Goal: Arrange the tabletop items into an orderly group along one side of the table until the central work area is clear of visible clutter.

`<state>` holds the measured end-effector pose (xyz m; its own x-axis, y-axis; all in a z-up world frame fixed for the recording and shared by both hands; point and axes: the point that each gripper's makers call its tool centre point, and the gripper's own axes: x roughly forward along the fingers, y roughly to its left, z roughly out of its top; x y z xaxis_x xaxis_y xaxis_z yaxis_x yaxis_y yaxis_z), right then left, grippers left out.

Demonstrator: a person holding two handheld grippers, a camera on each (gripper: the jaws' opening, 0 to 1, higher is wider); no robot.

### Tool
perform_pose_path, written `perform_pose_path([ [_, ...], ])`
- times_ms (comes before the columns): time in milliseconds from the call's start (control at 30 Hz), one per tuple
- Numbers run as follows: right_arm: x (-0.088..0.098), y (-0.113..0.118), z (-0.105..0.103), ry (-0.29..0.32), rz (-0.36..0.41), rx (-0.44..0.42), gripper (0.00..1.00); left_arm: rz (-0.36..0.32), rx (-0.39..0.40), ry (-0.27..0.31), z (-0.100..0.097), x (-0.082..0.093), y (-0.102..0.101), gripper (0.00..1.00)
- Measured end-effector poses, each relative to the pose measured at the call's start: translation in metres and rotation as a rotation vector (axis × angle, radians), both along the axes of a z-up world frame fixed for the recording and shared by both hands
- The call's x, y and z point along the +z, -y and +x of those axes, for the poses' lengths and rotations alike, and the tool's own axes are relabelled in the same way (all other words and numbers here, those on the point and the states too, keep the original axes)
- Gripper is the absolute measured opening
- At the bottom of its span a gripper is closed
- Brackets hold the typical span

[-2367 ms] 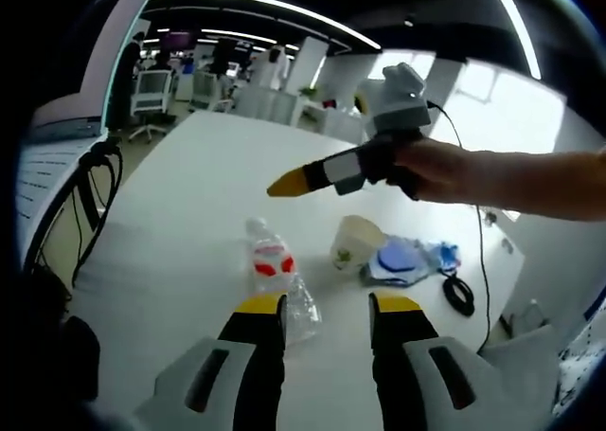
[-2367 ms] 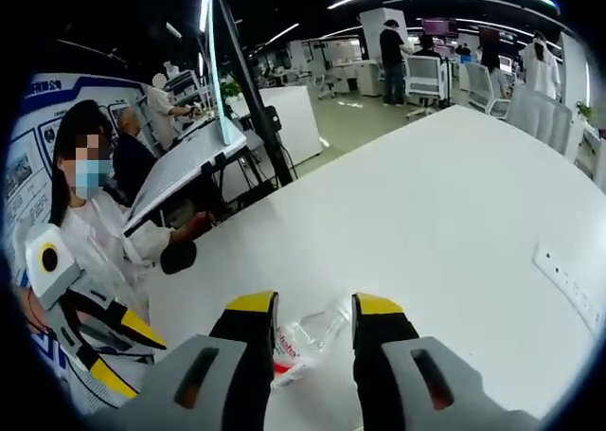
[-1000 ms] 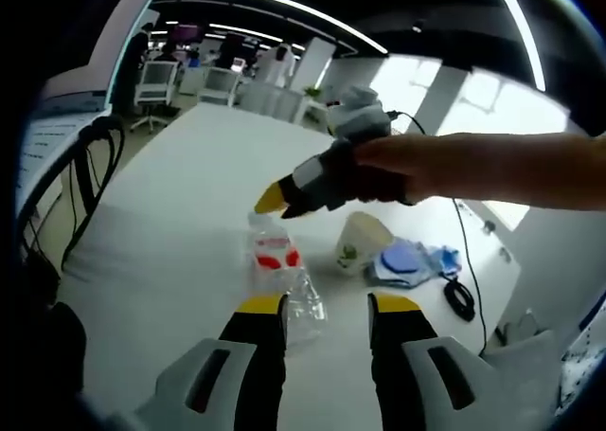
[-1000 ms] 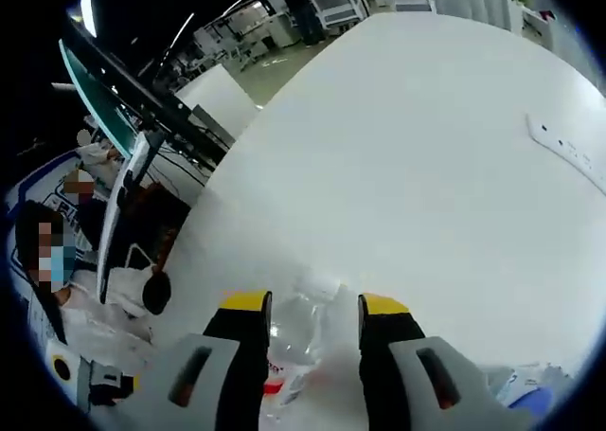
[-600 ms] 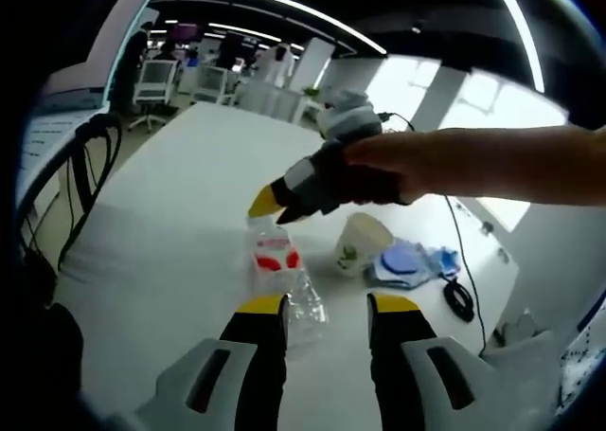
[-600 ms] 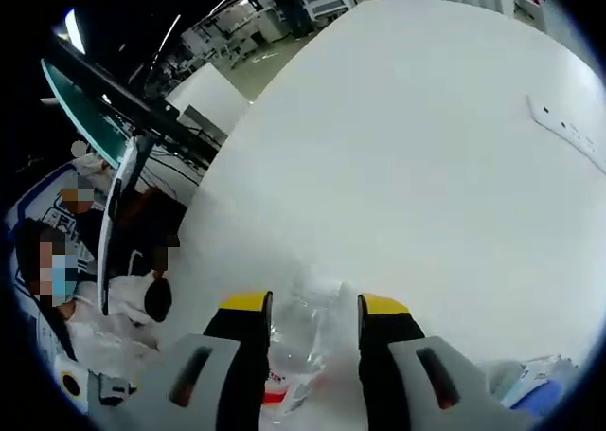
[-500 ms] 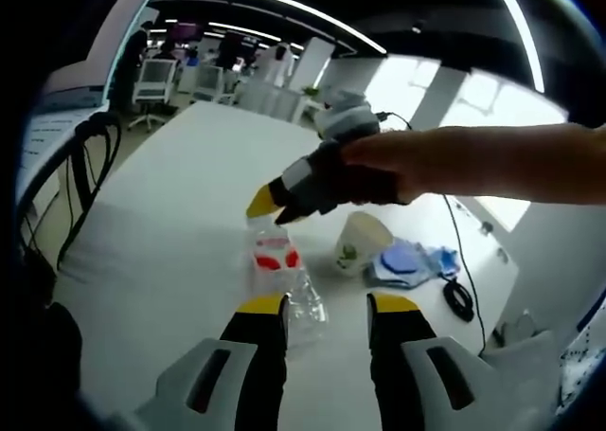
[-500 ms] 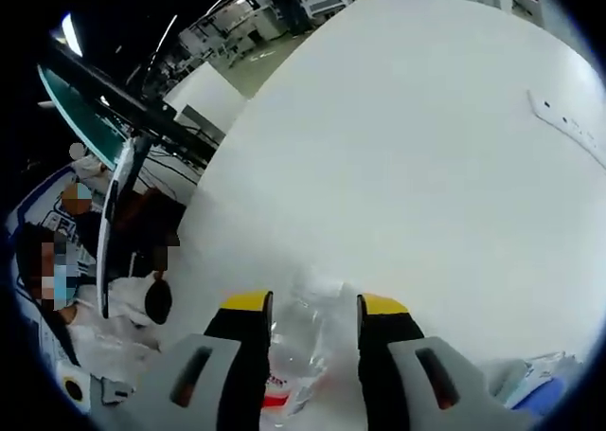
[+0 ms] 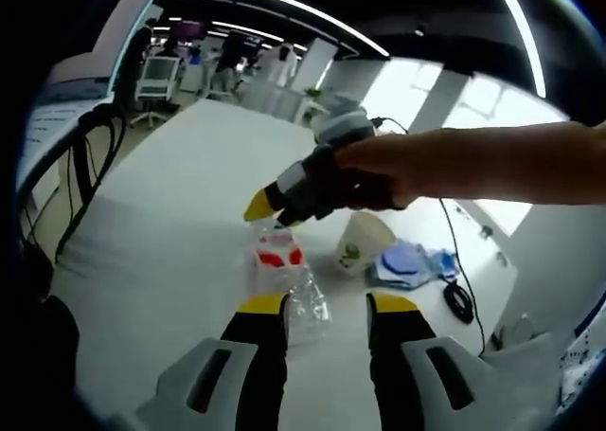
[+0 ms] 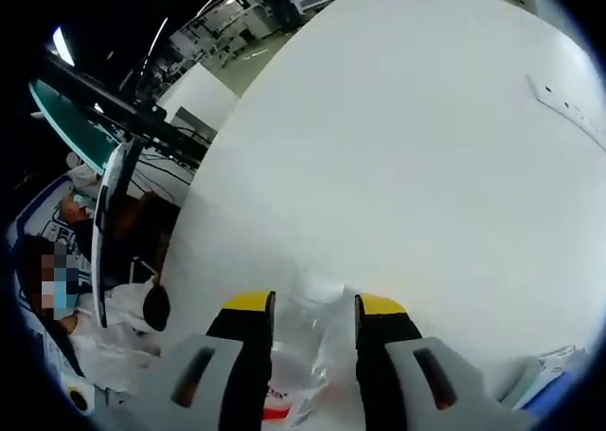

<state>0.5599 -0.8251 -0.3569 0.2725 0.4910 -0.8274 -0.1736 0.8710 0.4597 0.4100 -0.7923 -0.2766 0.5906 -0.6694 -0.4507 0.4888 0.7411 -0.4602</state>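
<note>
The crushed clear plastic bottle with the red label lies on the white table, long axis running away from my left gripper, cap end farthest; my right gripper sits over that cap end, its yellow tips at the neck, bottle between jaws that stand apart; since half a second ago it has dipped slightly lower; my left jaws stand wide, holding nothing; a pale paper cup lies just beside a blue cloth bundle.

A long white table carries a crushed clear plastic bottle with a red label near its middle. Toward the far edge lie a tipped paper cup, a blue-and-white bag and a coiled black cable.
</note>
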Motion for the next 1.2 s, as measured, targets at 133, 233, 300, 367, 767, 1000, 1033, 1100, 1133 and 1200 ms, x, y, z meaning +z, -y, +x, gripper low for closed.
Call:
perform_pose_path([
  [133, -0.0032, -0.0032, 0.0012, -0.015, 0.008, -0.003, 0.31, -0.003, 0.0, -0.002, 0.0005, -0.001, 0.001, 0.29],
  [233, -0.0075, -0.0024, 0.0008, -0.026, 0.005, -0.006, 0.3, -0.008, 0.001, 0.0, 0.0012, -0.0007, 0.0015, 0.29],
  [300, -0.0075, -0.0044, 0.0021, -0.019, 0.009, -0.012, 0.26, -0.009, 0.002, -0.004, 0.001, -0.0015, 0.0015, 0.29],
  [367, -0.0049, -0.0067, 0.0006, -0.02, 0.015, -0.012, 0.25, -0.008, 0.0, -0.005, 0.0007, -0.0025, 0.0014, 0.28],
  [767, -0.0037, -0.0069, 0.0005, -0.035, 0.029, -0.029, 0.2, -0.011, 0.004, -0.01, 0.0011, -0.0046, 0.0014, 0.28],
  [1000, -0.0027, -0.0053, -0.0046, -0.034, 0.024, -0.022, 0.2, -0.01, 0.002, -0.011, 0.0007, -0.0046, 0.0017, 0.28],
  [1033, -0.0031, -0.0053, -0.005, -0.036, 0.022, -0.019, 0.2, -0.01, 0.001, -0.011, 0.0006, -0.0047, 0.0018, 0.28],
  [1100, -0.0039, -0.0048, -0.0036, -0.032, 0.023, -0.021, 0.19, -0.01, 0.0, -0.011, 0.0003, -0.0045, 0.0022, 0.28],
  [1133, -0.0043, -0.0044, -0.0027, -0.03, 0.023, -0.021, 0.19, -0.009, 0.0, -0.01, 0.0003, -0.0046, 0.0023, 0.28],
  [1200, -0.0034, -0.005, -0.0045, -0.026, 0.019, -0.016, 0.19, -0.01, -0.001, -0.012, -0.0002, -0.0045, 0.0027, 0.28],
])
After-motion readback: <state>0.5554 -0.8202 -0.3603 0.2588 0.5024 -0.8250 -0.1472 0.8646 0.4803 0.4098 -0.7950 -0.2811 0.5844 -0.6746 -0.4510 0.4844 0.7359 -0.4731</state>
